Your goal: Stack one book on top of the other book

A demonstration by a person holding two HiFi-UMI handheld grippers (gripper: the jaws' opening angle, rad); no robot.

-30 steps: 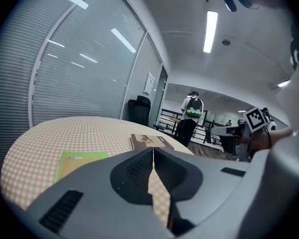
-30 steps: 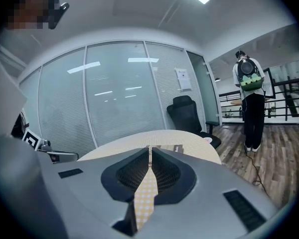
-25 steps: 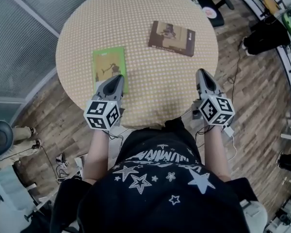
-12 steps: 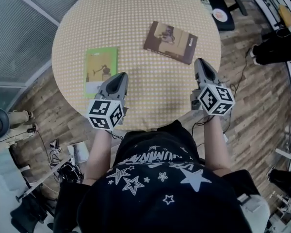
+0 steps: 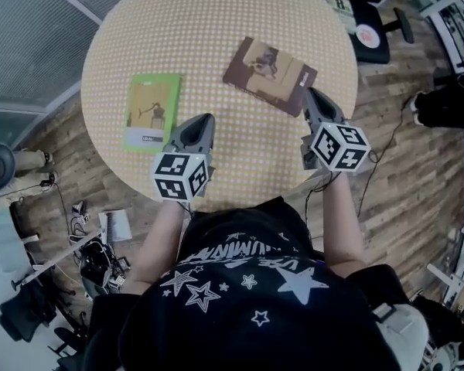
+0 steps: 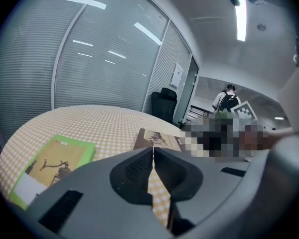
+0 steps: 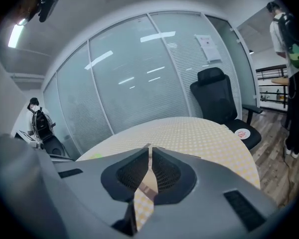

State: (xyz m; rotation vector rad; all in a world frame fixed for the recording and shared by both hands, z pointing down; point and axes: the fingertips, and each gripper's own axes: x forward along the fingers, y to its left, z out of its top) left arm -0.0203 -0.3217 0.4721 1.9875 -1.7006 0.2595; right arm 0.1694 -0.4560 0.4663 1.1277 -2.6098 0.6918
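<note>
Separately, green book (image 5: 150, 112), brown book (image 5: 269, 76).

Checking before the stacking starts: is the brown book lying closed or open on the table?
Closed. The brown book lies flat on the table with its cover facing up and no pages spread.

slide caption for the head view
Left tool and right tool shut over round table, green book and brown book apart
</note>
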